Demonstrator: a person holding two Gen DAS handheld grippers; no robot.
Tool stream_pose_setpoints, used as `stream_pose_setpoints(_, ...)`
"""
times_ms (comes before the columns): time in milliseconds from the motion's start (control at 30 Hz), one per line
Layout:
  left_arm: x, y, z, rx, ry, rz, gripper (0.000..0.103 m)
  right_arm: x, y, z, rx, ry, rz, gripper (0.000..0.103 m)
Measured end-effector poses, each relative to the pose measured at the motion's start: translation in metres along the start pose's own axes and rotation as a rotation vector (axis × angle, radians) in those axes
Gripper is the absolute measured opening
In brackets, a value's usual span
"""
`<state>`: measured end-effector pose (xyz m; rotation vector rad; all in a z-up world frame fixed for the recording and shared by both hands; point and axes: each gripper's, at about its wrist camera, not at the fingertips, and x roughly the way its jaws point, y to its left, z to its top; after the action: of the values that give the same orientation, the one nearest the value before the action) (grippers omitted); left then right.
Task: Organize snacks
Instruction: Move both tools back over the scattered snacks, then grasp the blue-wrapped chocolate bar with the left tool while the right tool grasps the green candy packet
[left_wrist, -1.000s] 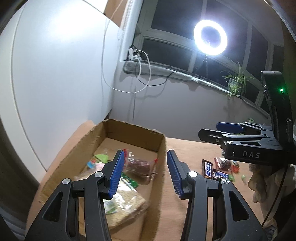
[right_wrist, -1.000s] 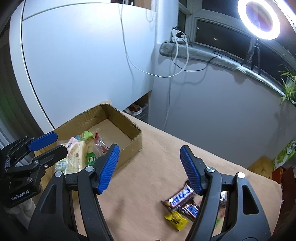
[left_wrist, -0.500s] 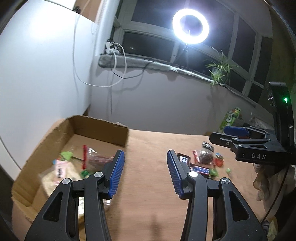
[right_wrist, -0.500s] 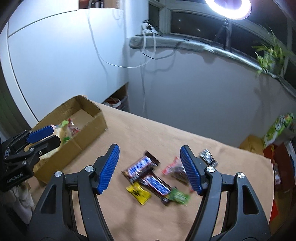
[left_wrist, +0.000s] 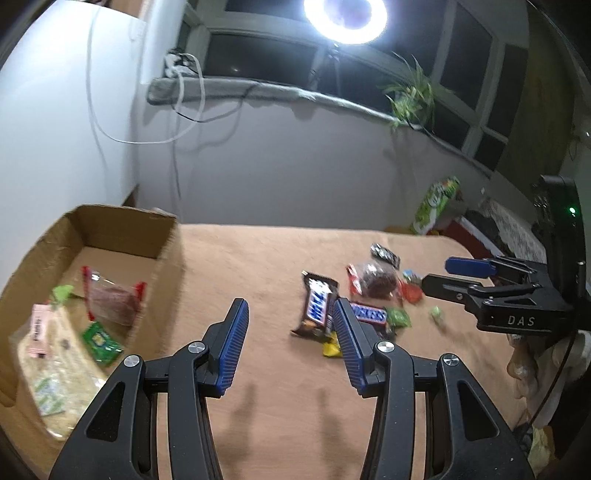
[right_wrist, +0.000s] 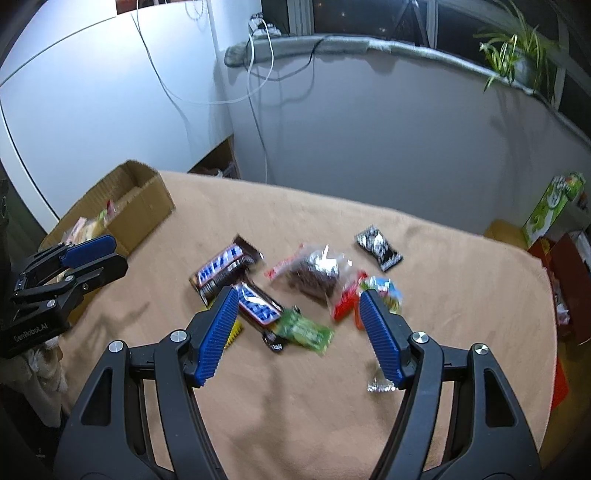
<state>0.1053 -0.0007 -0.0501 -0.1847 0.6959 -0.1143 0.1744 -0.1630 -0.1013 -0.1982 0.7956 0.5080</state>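
A cardboard box (left_wrist: 168, 254) at the table's left holds several snacks, among them a large cracker pack (left_wrist: 55, 373) and a clear bag with a dark cake (left_wrist: 110, 302). It also shows in the right wrist view (right_wrist: 147, 199). Loose snacks lie mid-table: a Milky Way bar (left_wrist: 318, 308) (right_wrist: 223, 266), a Snickers bar (left_wrist: 369, 314) (right_wrist: 258, 304), a green packet (right_wrist: 306, 330), a clear bag of dark pieces (right_wrist: 316, 275), a black packet (right_wrist: 378, 247). My left gripper (left_wrist: 290, 345) is open and empty above the cloth. My right gripper (right_wrist: 295, 332) is open and empty above the pile.
The table has a tan cloth (right_wrist: 295, 406). A small silver wrapper (right_wrist: 378, 386) lies near the right gripper's right finger. A green carton (right_wrist: 554, 206) and red boxes stand past the table's right edge. A wall and windowsill rise behind.
Both grippers have swung right, away from the box and toward the loose snack pile. The right gripper now hangs lower over the pile. Both stay open and empty.
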Motion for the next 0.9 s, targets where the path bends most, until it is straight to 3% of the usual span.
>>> stream_pose_setpoints(300,0.031,-0.025,-0.006,0.047,0.079,-0.027,0.047,0.023,-0.011,-0.021,-0.032,0.070,0.019,0.070)
stream_pose_setpoints(400,0.040,-0.026,-0.005,0.051,0.097,-0.026,0.047,0.032,-0.010,-0.025,-0.064,0.091,0.026,0.059)
stream_pose_setpoints(900,0.086,-0.021,0.002,0.083,0.169,0.013,0.047,0.060,0.002,-0.024,-0.264,0.113,0.062,0.053)
